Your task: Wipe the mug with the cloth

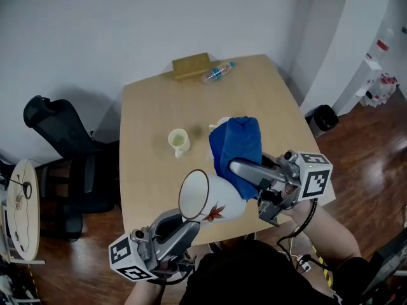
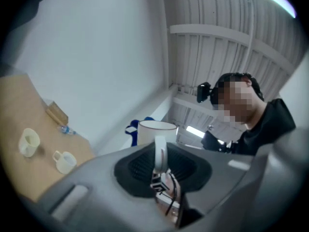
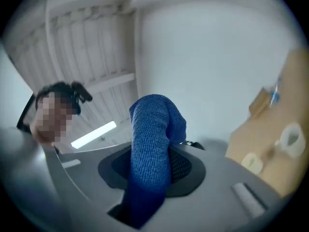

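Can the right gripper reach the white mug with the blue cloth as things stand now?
Probably yes. The right gripper is shut on the blue cloth, which seems to lie against the white mug held by the left gripper; nothing stands between.

- The left claw point(image 1: 191, 226) and the right claw point(image 1: 236, 168) have smooth grey moulded shells with rounded jaws.
- Each carries a white cube printed with black square markers: the left cube point(image 1: 130, 259) and the right cube point(image 1: 313, 175).
- Black ribbed pads point(image 3: 186, 166) line the jaws' inner faces.
- A thin black cable point(image 1: 306, 224) trails behind the right claw, and small wires point(image 2: 169, 204) show inside the left claw.
- The person wears a black top point(image 1: 254, 275) and a black head-mounted camera point(image 2: 204, 92).
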The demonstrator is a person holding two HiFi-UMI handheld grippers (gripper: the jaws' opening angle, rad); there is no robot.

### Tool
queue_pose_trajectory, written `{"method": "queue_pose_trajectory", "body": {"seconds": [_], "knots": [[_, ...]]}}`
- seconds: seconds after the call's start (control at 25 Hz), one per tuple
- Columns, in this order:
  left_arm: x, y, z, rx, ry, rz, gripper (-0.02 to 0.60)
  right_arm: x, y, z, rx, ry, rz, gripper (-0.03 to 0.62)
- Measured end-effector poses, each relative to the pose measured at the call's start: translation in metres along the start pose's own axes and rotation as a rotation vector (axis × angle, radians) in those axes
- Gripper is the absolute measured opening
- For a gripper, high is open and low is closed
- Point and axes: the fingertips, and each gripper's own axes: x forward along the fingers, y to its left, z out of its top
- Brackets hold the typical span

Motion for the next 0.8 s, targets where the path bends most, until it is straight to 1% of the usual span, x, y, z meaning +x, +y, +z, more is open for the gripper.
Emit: {"method": "queue_pose_trajectory", "body": {"seconds": [0.12, 0.2, 0.28, 0.4, 0.48, 0.52, 0.64, 0.72, 0.76, 0.8], "knots": [[0.008, -0.020, -0.001, -0.023, -0.001, -0.096, 0.066, 0.006, 0.000, -0.018, 0.357, -0.079, 0.138, 0.133], [0.006, -0.022, -0.003, -0.034, -0.013, -0.126, 0.067, 0.013, 0.002, -0.034, 0.558, -0.129, 0.200, 0.133], [0.002, -0.020, -0.004, -0.044, -0.034, -0.134, 0.067, 0.016, -0.001, -0.052, 0.683, -0.157, 0.211, 0.133], [0.003, -0.017, -0.001, -0.084, -0.082, -0.136, 0.066, 0.022, -0.002, -0.076, 0.777, -0.157, 0.195, 0.132], [0.007, -0.017, 0.003, -0.124, -0.122, -0.132, 0.066, 0.025, -0.001, -0.090, 0.797, -0.134, 0.173, 0.132], [0.007, -0.015, 0.004, -0.142, -0.141, -0.120, 0.066, 0.025, -0.003, -0.095, 0.790, -0.123, 0.155, 0.132], [-0.001, 0.000, 0.008, -0.193, -0.207, -0.058, 0.066, 0.016, -0.018, -0.093, 0.699, -0.130, 0.062, 0.132], [-0.009, 0.012, 0.014, -0.220, -0.255, -0.003, 0.066, 0.003, -0.032, -0.071, 0.574, -0.171, -0.022, 0.132], [-0.013, 0.020, 0.018, -0.226, -0.275, 0.030, 0.066, -0.005, -0.038, -0.054, 0.481, -0.193, -0.070, 0.132], [-0.017, 0.029, 0.024, -0.227, -0.289, 0.067, 0.067, -0.011, -0.042, -0.033, 0.365, -0.212, -0.124, 0.132]]}}
